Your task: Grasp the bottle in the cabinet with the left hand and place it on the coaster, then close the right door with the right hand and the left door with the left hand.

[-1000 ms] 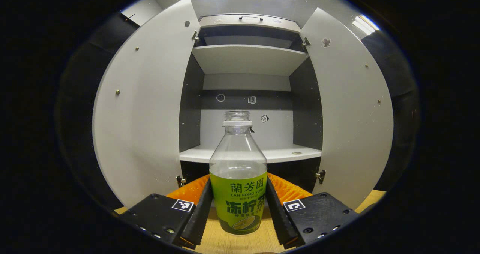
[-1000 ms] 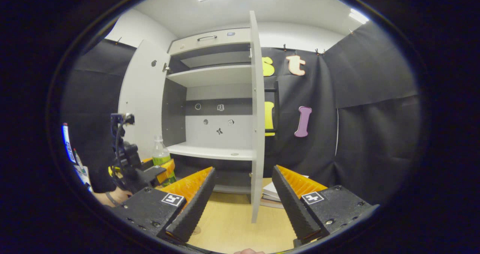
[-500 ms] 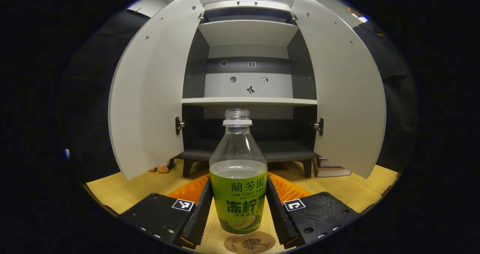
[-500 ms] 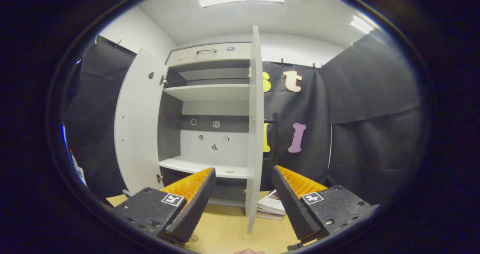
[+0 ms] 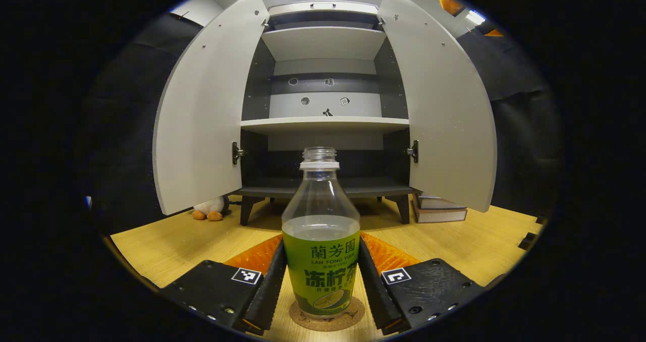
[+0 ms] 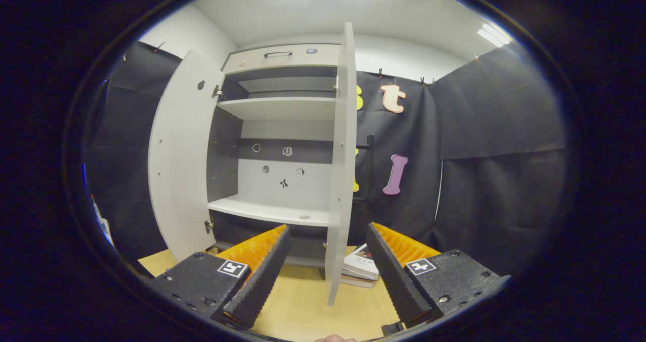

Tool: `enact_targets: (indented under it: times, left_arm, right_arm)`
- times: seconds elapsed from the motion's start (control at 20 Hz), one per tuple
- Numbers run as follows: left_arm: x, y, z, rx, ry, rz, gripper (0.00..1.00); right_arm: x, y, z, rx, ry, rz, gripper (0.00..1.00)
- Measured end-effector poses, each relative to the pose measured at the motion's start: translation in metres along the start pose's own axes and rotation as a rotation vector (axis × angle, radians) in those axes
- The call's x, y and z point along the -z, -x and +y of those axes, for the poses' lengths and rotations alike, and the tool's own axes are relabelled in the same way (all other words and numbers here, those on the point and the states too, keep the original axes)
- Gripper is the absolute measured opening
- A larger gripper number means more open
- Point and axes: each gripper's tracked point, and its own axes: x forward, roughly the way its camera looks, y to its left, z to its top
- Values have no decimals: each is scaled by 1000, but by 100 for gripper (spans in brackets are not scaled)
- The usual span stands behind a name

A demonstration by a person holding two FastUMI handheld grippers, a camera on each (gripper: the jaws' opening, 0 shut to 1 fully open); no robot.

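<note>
Left gripper view: left hand-held gripper [image 5: 321, 281] pinching bottle [image 5: 321, 241] on coaster [image 5: 326, 320]; release next; right hand-held gripper [image 6: 328, 264] spread.

In the left gripper view the bottle [image 5: 320, 241] covers most of the coaster [image 5: 327, 320] at bottom centre. A plush toy [image 5: 208, 209], lower left, is half hidden behind the left door [image 5: 202, 115].

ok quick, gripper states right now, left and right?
Left gripper: closed on the bottle, which stands on the coaster.
Right gripper: open, holding nothing, facing the edge of the right door.
</note>
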Motion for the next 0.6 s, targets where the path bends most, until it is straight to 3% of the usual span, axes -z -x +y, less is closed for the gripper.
enact_targets:
  times: [0.3, 0.4, 0.45, 0.6]
  left_arm:
    - [4, 2, -3, 34, 10, 0, 72]
    - [6, 4, -6, 56, 16, 3, 76]
    - [4, 3, -7, 62, 16, 0, 77]
    - [4, 4, -10, 73, 11, 5, 81]
  right_arm:
    - [12, 0, -1, 9, -2, 36, 100]
    - [14, 1, 0, 9, 4, 41, 94]
    - [15, 1, 0, 9, 5, 46, 99]
    - [19, 2, 0, 2, -3, 55, 95]
